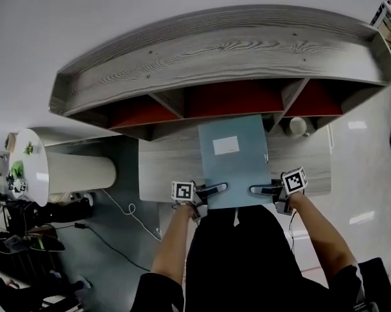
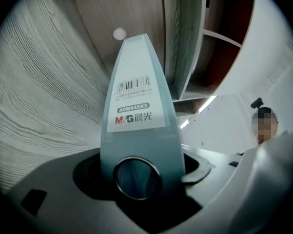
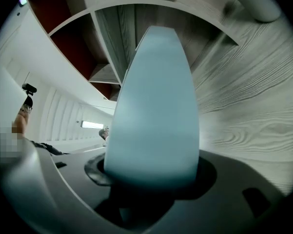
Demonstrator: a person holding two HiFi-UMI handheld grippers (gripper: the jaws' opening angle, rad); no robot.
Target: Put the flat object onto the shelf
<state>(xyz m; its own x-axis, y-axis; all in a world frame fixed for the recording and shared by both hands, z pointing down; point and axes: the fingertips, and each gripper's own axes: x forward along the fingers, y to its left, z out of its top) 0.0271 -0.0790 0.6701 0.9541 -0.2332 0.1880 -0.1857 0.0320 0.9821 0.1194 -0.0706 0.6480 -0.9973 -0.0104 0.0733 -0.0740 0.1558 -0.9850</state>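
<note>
Facing upward, pale-blue file box (image 1: 234, 164), white label (image 1: 226, 145)

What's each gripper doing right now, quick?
Left gripper: closed on the blue file box, at its left edge.
Right gripper: closed on the blue file box, at its right edge.

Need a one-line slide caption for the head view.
Left claw and right claw grip a blue file box over the desk, before the shelf.
</note>
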